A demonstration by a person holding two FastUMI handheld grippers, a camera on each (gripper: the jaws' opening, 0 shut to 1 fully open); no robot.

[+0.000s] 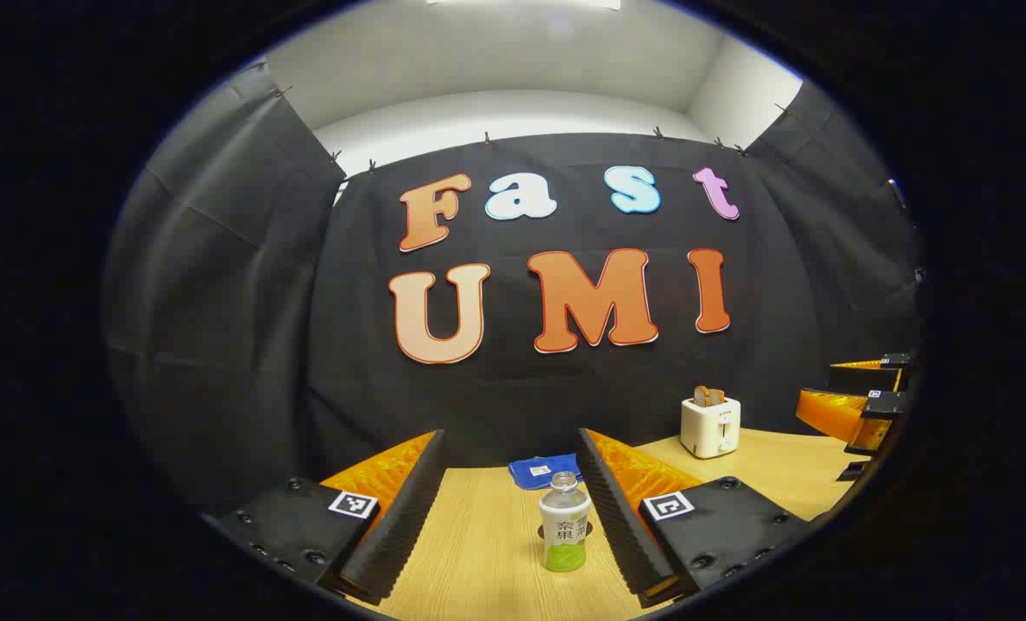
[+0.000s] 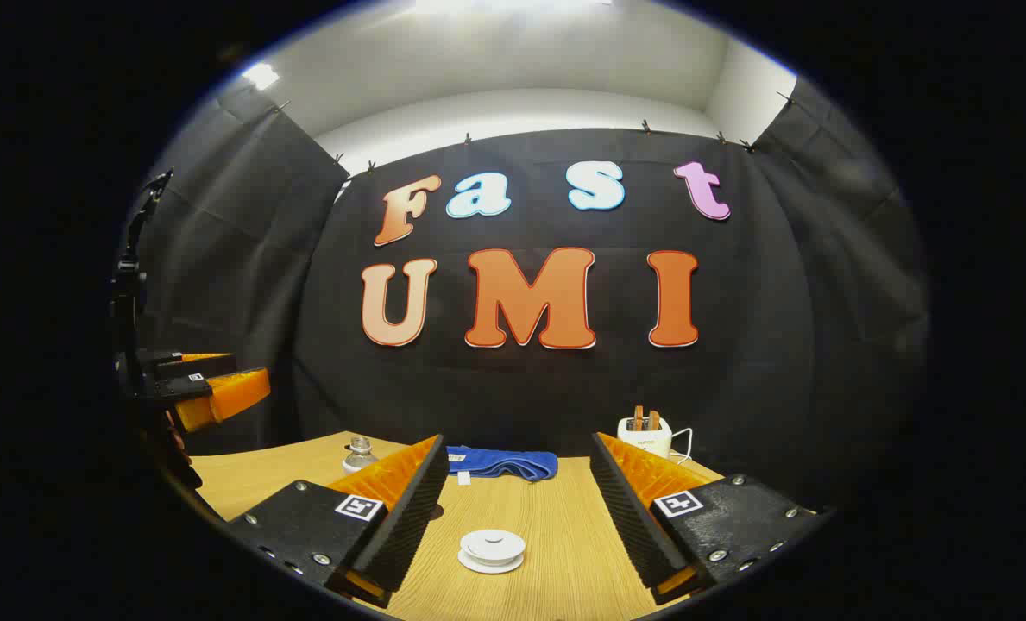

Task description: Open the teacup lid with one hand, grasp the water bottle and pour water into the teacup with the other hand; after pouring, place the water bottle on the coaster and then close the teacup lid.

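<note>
The left gripper (image 1: 508, 517) hangs spread wide above the wooden table (image 1: 469, 561), the uncapped water bottle (image 1: 563, 533) upright between its fingers, untouched. The right gripper (image 2: 517, 526), equally wide, frames the lidded white teacup (image 2: 492, 549). Toast stands in the toaster (image 1: 710, 425).

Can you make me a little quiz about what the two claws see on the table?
1. True or false: the teacup has its lid on.
2. What stands between the left claw fingers' view lines? A) the toaster B) the water bottle C) the blue cloth
3. Fill in: both the left claw and the right claw are ____, holding nothing.

Key:
1. True. The white lid sits on the cup.
2. B. The water bottle stands upright on the table; the toaster is off to the right and the blue cloth lies farther back.
3. open
</note>
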